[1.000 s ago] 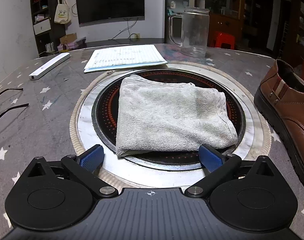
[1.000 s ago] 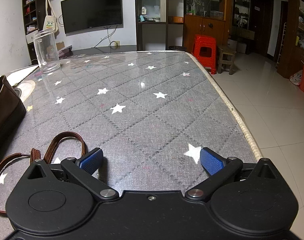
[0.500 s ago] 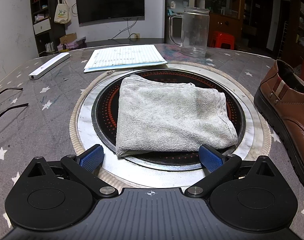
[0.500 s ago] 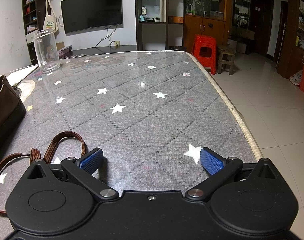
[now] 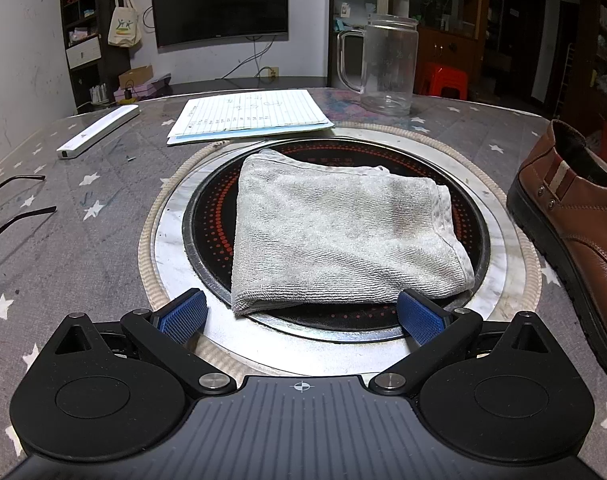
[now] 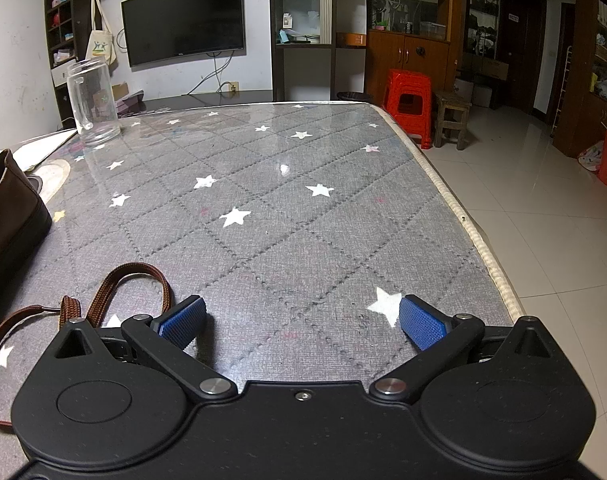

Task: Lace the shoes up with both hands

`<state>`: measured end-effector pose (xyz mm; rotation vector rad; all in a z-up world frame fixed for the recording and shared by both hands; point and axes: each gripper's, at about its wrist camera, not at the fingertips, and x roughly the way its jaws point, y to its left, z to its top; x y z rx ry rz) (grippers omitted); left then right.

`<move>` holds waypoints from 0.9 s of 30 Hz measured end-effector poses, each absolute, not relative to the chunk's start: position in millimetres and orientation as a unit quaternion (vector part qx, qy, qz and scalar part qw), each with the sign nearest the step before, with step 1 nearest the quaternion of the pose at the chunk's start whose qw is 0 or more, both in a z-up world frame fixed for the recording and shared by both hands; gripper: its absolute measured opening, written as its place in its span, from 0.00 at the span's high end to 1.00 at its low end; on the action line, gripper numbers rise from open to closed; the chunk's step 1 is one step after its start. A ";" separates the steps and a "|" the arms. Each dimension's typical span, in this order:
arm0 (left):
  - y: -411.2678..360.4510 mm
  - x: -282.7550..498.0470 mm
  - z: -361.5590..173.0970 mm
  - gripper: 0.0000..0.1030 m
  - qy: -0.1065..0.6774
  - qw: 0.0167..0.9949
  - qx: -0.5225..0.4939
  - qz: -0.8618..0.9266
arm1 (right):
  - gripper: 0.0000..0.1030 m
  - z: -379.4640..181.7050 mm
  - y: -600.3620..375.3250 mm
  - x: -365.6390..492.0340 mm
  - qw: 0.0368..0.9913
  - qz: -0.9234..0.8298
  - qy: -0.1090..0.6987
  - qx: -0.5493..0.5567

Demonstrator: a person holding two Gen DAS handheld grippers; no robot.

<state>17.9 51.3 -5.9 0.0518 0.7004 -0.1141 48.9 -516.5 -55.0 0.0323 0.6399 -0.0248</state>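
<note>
Shoe [image 5: 575,216] and shoelace [image 6: 103,300] show no readable writing.

Paper sheet [image 5: 250,114] handwriting unreadable; nothing else legible

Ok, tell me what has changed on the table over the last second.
Nothing visibly changed. Both the left gripper and right gripper sit open and empty, the brown shoe and its loose lace untouched, the towel in place.
</note>
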 end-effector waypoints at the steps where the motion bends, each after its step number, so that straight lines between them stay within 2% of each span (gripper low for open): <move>1: 52.1 18.1 -6.0 0.01 0.343 0.937 0.025 -0.056 | 0.00 -55.0 -516.7 48.9 0.949 -0.012 0.314 0.016; 27: 48.1 19.4 -6.1 0.00 0.343 0.937 0.024 -0.058 | 0.00 -54.4 -516.6 48.6 0.949 -0.013 0.315 0.014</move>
